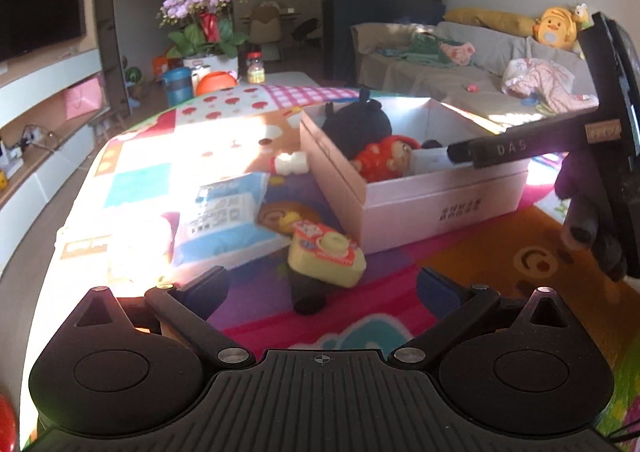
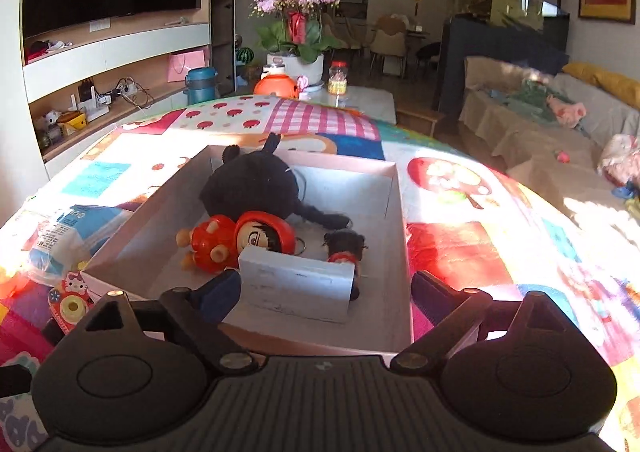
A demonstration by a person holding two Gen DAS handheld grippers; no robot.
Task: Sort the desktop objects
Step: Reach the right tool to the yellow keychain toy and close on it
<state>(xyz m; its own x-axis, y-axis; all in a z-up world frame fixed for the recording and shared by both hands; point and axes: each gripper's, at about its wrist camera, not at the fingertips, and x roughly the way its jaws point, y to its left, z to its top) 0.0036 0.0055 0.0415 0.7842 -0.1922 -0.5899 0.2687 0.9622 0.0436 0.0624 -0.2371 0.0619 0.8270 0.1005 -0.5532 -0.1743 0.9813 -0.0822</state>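
A pink box (image 1: 440, 196) stands on the colourful mat and holds a black plush (image 2: 252, 184), a red doll (image 2: 240, 236), a small dark-haired doll (image 2: 344, 246) and a white block (image 2: 298, 284). My right gripper (image 2: 324, 288) is open over the box's near end, with the white block between its fingers but apart from them; it also shows in the left wrist view (image 1: 460, 152). My left gripper (image 1: 320, 292) is open and empty, just short of a yellow toy camera (image 1: 326, 254) on the mat.
A blue-and-white packet (image 1: 224, 216) lies left of the box, with a small white and red toy (image 1: 290, 163) beyond it. Bottles and a flower pot (image 1: 208, 32) stand past the table's far edge. A sofa (image 1: 460, 60) is at right.
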